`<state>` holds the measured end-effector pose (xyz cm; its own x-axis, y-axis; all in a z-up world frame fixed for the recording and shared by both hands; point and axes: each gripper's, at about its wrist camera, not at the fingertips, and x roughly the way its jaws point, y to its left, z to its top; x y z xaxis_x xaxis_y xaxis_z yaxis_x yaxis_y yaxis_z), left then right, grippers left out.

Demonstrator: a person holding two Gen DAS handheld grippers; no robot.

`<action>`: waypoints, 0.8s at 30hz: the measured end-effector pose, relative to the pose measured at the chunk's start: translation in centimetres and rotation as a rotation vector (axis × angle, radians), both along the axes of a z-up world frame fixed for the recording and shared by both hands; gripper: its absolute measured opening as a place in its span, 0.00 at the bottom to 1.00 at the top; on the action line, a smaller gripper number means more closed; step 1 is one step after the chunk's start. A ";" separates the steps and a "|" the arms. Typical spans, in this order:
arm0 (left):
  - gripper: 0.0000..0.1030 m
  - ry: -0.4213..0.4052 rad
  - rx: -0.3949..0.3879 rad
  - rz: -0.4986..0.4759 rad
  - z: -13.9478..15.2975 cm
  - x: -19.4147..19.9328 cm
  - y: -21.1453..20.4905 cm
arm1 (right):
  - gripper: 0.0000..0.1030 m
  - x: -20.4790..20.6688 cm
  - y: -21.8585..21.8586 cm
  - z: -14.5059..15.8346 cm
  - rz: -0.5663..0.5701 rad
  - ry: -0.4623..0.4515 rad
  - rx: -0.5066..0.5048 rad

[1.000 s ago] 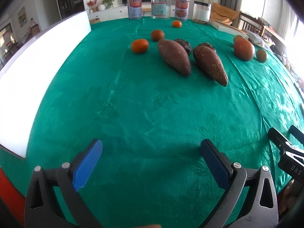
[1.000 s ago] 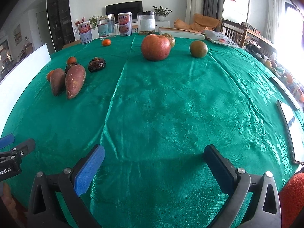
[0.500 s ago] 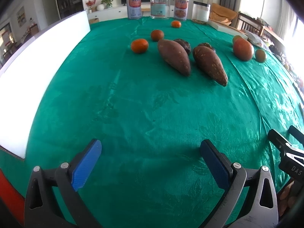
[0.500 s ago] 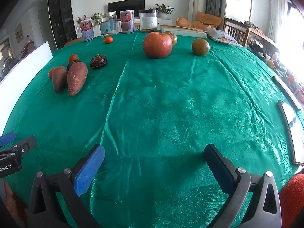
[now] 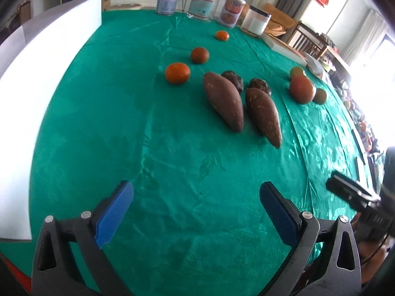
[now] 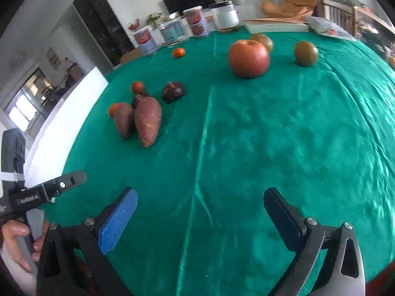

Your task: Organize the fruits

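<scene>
A: Report gripper status.

B: We read the left gripper [image 5: 196, 193] with its blue-padded fingers [image 5: 116, 212] spread wide apart and nothing between them, above bare green tablecloth [image 5: 111, 113]. The right gripper [image 6: 200, 201] likewise shows its fingers well apart and holds nothing.

A: Locate the produce.

B: In the left wrist view, we find two sweet potatoes [image 5: 223, 101] lying side by side near the table centre, with two dark wrinkled fruits [image 5: 233, 80] just behind them. Three tangerines [image 5: 177, 73] lie apart to the left and farther back. In the right wrist view, a large red apple [image 6: 248, 58] sits farther right, with a greenish-brown fruit [image 6: 306, 53] beside it and another [image 6: 264, 40] just behind the apple.

A: Other items?

B: We note cans and jars [image 5: 203, 6] lined along the far edge and a white board [image 5: 37, 74] at the left.
</scene>
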<state>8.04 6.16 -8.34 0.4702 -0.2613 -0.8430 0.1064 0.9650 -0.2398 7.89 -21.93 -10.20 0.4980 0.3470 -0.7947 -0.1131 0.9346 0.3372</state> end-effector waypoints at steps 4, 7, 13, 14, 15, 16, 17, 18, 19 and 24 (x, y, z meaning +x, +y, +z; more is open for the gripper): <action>0.99 -0.014 -0.007 0.023 0.7 -0.3 1.0 | 0.76 7.2 2.4 0.7 0.093 0.108 0.095; 0.99 0.004 -0.020 0.021 0.5 -0.6 1.5 | 0.67 11.2 5.3 -0.5 0.157 0.182 0.064; 0.99 -0.005 0.003 0.013 1.4 -0.2 2.6 | 0.52 14.2 8.2 -2.3 0.184 0.218 -0.066; 0.99 -0.007 0.004 0.012 1.7 0.2 2.8 | 0.44 14.1 8.4 -2.3 0.193 0.220 -0.068; 0.99 -0.007 0.003 0.007 1.9 0.7 2.9 | 0.40 13.8 8.4 -2.3 0.204 0.225 -0.067; 0.99 -0.005 0.001 0.000 2.0 1.3 3.0 | 0.39 13.5 8.2 -2.3 0.211 0.221 -0.059; 0.99 -0.003 0.003 -0.009 2.1 2.2 2.9 | 0.39 12.8 7.9 -2.2 0.214 0.225 -0.058; 0.99 -0.002 0.017 -0.013 2.2 2.9 3.0 | 0.39 12.2 7.5 -2.2 0.214 0.228 -0.061; 0.99 -0.003 0.031 -0.018 2.4 3.8 2.9 | 0.39 11.2 7.1 -2.2 0.214 0.228 -0.062; 0.98 0.037 0.000 0.006 2.8 9.2 3.4 | 0.39 5.3 4.5 -2.1 0.219 0.190 -0.073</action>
<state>17.22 9.53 -5.52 0.4403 -0.2589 -0.8597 0.0916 0.9655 -0.2438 13.22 -17.42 -12.27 0.2575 0.3683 -0.8934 -0.2555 0.9176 0.3046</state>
